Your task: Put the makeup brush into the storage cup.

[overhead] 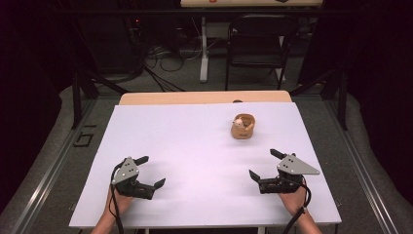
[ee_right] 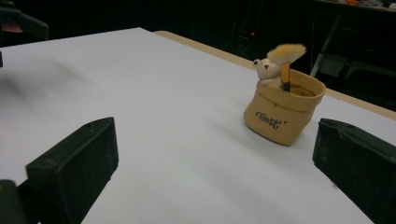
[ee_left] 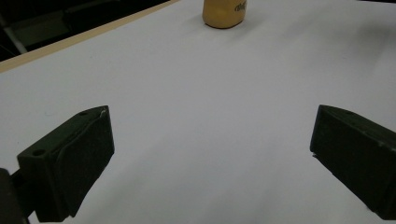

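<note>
A small tan pot shaped like a sack (overhead: 242, 126) (ee_right: 283, 113) (ee_left: 224, 11) stands on the white table top (overhead: 195, 146), right of centre toward the back. It bears dark lettering, a little white bear figure (ee_right: 266, 71) on its rim, and a fluffy-tipped brush (ee_right: 286, 58) standing inside. My left gripper (overhead: 150, 170) (ee_left: 210, 163) rests open near the front left, with nothing between its fingers. My right gripper (overhead: 263, 165) (ee_right: 215, 172) rests open near the front right, well short of the pot, also holding nothing.
The white sheet covers a wooden table whose far edge (overhead: 204, 97) shows as a tan strip. Beyond it stand a black chair (overhead: 255, 44), a white table leg (overhead: 203, 48) and cables on the floor. Dark curtains flank both sides.
</note>
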`<state>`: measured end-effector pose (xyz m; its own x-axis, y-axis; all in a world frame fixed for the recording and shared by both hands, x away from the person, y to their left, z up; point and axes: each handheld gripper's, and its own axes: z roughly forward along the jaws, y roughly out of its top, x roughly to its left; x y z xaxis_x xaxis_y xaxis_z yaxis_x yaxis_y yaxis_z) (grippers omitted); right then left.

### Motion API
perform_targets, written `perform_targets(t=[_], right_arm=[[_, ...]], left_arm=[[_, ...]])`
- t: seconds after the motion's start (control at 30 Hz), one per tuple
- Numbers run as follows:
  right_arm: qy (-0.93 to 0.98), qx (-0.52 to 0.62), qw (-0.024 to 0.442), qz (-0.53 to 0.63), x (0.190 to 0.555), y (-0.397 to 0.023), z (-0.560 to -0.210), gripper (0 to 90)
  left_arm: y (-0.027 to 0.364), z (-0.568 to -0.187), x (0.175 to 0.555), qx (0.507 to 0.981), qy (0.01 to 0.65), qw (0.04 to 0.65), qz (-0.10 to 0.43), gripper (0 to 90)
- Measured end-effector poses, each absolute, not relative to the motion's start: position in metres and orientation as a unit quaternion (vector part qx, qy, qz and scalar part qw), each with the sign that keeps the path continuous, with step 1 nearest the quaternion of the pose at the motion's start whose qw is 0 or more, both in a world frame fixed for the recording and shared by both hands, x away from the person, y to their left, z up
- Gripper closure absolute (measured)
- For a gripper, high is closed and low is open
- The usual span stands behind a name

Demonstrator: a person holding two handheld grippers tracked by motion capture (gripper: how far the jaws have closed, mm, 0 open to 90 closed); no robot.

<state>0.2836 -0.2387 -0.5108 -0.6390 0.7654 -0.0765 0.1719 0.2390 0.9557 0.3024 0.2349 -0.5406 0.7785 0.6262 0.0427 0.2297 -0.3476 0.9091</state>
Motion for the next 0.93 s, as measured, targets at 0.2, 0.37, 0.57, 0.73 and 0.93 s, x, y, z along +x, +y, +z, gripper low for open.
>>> perform_targets(t=[0.2,0.37,0.57,0.73,0.93], right_arm=[[0.743,0.315,0.278,0.522,0.277,-0.238,-0.522,0.0],[0.744,0.320,0.270,0.521,0.272,-0.241,-0.527,0.0],[0.743,0.324,0.267,0.521,0.273,-0.241,-0.531,0.0],[0.740,0.322,0.272,0.524,0.272,-0.243,-0.528,0.0],[0.733,0.328,0.280,0.526,0.271,-0.247,-0.525,0.1]], left_arm=[[0.236,-0.541,0.302,0.796,0.269,0.506,0.196,0.0],[0.235,-0.543,0.301,0.799,0.266,0.505,0.192,0.0],[0.233,-0.544,0.302,0.802,0.261,0.503,0.191,0.0],[0.233,-0.544,0.302,0.801,0.262,0.503,0.191,0.0],[0.232,-0.545,0.303,0.801,0.264,0.503,0.189,0.0]])
